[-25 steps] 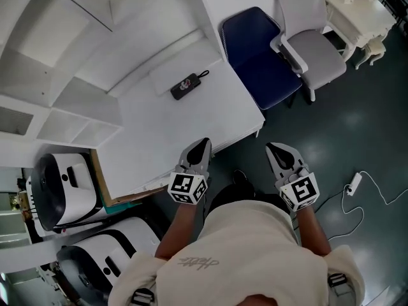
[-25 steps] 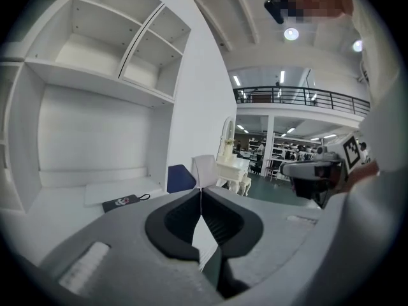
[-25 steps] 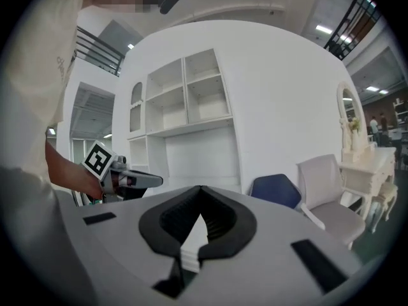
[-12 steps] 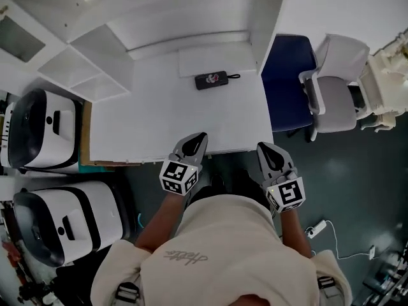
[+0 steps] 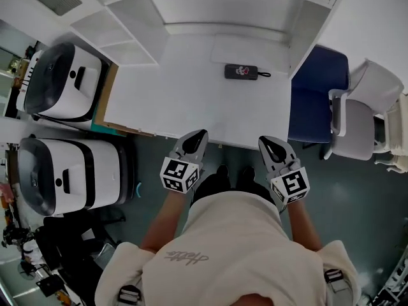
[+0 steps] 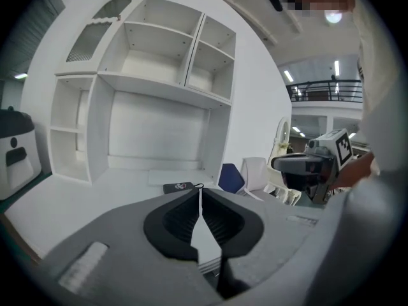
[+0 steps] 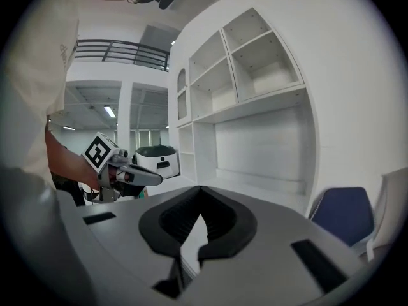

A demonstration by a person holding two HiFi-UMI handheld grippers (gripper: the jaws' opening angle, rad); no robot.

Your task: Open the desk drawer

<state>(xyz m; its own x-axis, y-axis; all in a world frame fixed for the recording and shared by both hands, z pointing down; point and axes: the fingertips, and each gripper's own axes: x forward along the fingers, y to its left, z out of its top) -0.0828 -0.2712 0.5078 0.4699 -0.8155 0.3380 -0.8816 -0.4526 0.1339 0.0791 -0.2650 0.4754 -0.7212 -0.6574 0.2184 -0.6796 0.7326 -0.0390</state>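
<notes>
A white desk [image 5: 191, 101] with a shelf hutch stands straight ahead of me. Its front edge runs just beyond both grippers, and no drawer front shows from above. My left gripper [image 5: 198, 136] is shut and empty, with its tips over the desk's front edge. My right gripper [image 5: 267, 141] is shut and empty too, a hand's width to the right at the same edge. In the left gripper view the shut jaws [image 6: 200, 192] point across the desk top [image 6: 89, 193] toward the hutch. The right gripper view shows its shut jaws [image 7: 200, 189] and the left gripper [image 7: 137, 176] beside them.
A small black device [image 5: 241, 72] lies on the desk near the back right. Two white and black machines [image 5: 60, 81] [image 5: 64, 171] stand at the left of the desk. A blue chair [image 5: 315, 94] and a pale grey chair [image 5: 363, 123] stand at the right.
The head view has swung round, so the desk now lies square ahead. Both grippers stay shut, side by side at the desk's front edge.
</notes>
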